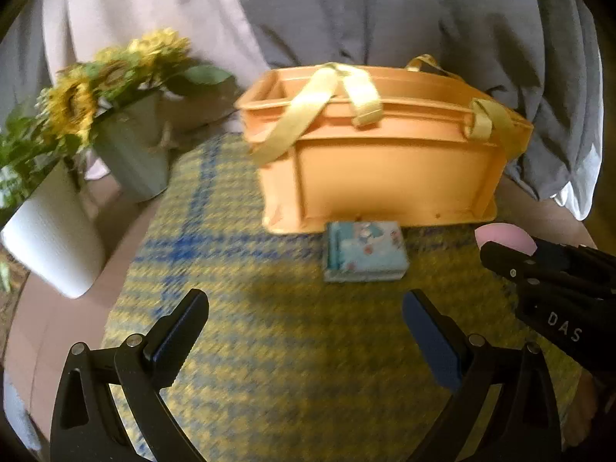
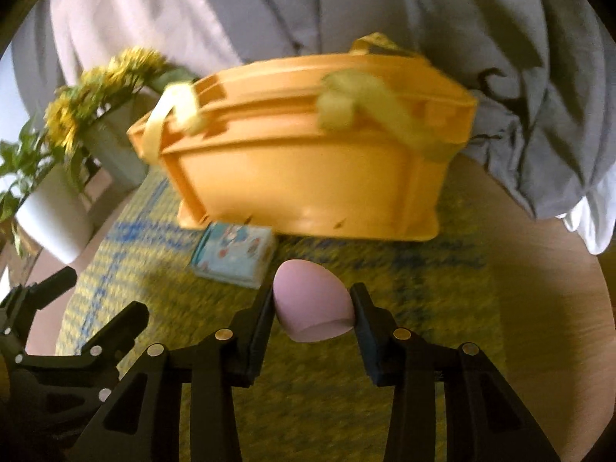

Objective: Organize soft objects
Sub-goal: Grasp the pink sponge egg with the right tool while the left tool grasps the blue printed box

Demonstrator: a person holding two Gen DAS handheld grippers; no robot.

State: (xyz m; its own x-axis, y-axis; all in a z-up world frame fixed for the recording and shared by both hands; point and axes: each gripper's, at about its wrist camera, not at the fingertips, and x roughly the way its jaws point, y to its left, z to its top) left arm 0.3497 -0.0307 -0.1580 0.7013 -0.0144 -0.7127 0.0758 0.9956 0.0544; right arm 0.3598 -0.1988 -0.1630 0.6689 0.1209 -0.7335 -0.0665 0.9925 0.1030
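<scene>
An orange basket with yellow strap handles stands on a yellow and blue checked mat; it also shows in the right wrist view. A small light blue patterned soft book lies on the mat just in front of the basket, also in the right wrist view. My right gripper is shut on a pink egg-shaped sponge above the mat; the sponge also shows in the left wrist view. My left gripper is open and empty, short of the book.
A white pot and a grey pot with sunflowers stand at the left of the mat. Grey and pale fabric hangs behind the basket. The round wooden table edge curves on the right.
</scene>
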